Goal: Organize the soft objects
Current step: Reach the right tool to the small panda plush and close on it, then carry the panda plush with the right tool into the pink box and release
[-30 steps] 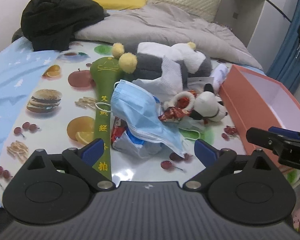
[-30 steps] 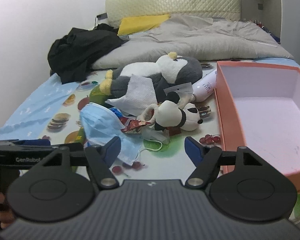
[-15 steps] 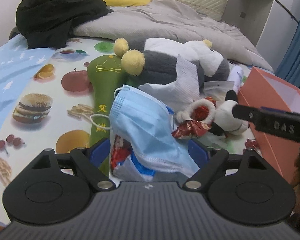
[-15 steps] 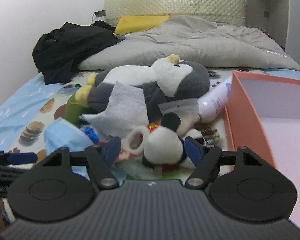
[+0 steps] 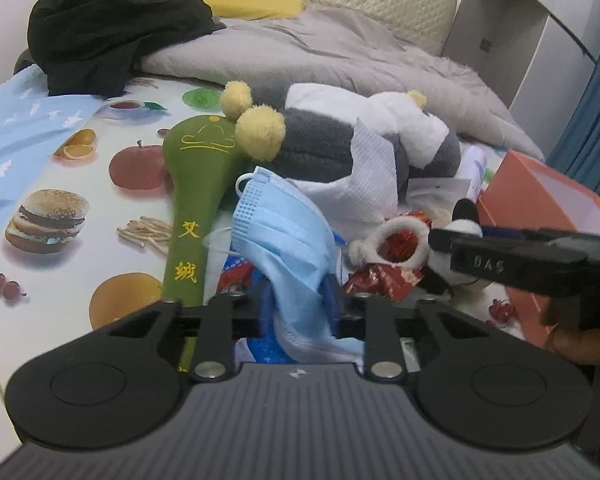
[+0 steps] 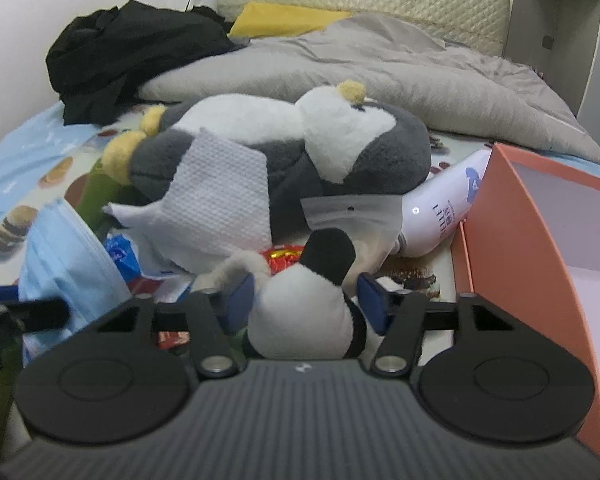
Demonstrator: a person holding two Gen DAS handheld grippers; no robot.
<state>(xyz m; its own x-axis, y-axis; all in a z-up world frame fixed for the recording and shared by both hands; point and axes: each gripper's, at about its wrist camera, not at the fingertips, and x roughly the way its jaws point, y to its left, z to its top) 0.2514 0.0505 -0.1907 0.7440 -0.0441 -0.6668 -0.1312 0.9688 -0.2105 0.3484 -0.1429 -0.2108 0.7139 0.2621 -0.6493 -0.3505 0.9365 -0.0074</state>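
Pleated pale-blue fabric, thin and limp with white ear loops: that is the face mask [image 5: 284, 240], draped over crinkly snack wrappers on the glossy fruit-print sheet [image 5: 60, 184]. The left gripper [image 5: 298, 300] is closing on its lower folds, blue pads pinching the cloth. Just right of it, a small fuzzy black-and-white plush [image 6: 300, 312], rounded with a black ear, sits between the pads of the right gripper [image 6: 306, 300], whose jaws are closing around it with a sliver of gap on the right. Behind lie a fleecy grey penguin [image 6: 300, 152], a dimpled white tissue [image 6: 216, 196], and a rigid orange box [image 6: 540, 240].
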